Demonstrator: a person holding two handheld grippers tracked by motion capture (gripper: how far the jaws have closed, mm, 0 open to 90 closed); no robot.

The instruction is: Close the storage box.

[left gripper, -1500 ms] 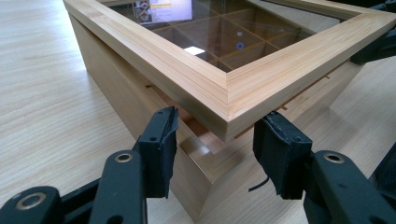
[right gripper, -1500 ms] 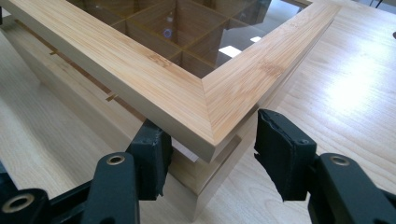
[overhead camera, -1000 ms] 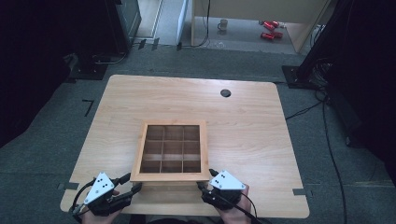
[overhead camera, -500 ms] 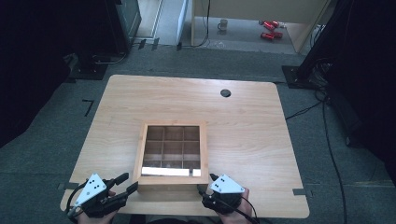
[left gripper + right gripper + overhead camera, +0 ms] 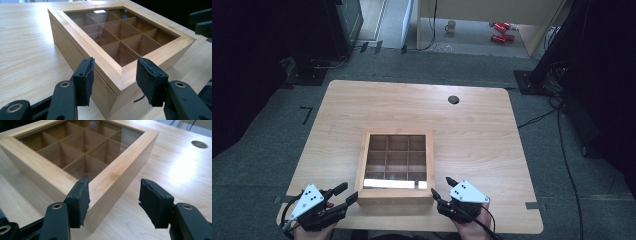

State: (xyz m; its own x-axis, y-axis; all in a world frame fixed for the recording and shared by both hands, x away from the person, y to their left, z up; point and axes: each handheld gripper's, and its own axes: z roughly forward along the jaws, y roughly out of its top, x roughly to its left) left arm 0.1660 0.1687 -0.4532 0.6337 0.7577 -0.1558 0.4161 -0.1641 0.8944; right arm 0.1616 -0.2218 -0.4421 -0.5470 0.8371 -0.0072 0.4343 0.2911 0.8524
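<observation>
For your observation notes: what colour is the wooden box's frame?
Pale, light-tan wood: the wooden box, seen best in the left gripper view.

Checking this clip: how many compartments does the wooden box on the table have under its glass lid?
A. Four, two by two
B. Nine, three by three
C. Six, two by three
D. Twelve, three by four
B. In the high view the wooden box shows a grid of three rows by three columns under its glass lid, and the left gripper view shows the same dividers.
</observation>
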